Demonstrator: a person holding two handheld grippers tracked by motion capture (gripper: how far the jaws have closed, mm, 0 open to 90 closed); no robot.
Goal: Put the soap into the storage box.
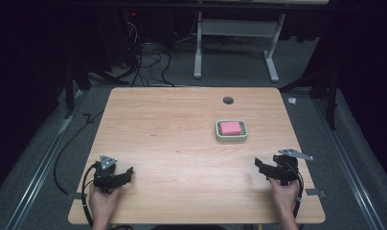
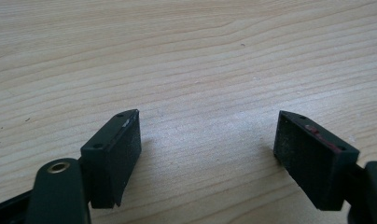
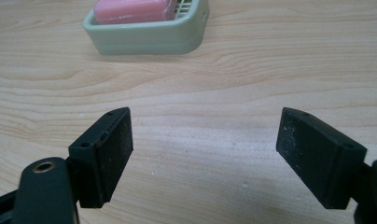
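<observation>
Pink soap: lies in green dish, right of centre frame, probably a bar. Right gripper, lower right, jaws spread toward it for reach. Left gripper, lower left, spread, idle on surface.

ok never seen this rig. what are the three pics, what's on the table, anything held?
No robot arm here: a person holds a two-fingered gripper in each hand. The high view looks down on the table, with the left gripper and right gripper near its front edge. The other two pictures come from cameras riding on each gripper, looking along its black fingers. On the table sits a green dish with a pink soap in it; the right gripper view faces it. Both grippers are open and hold nothing.
</observation>
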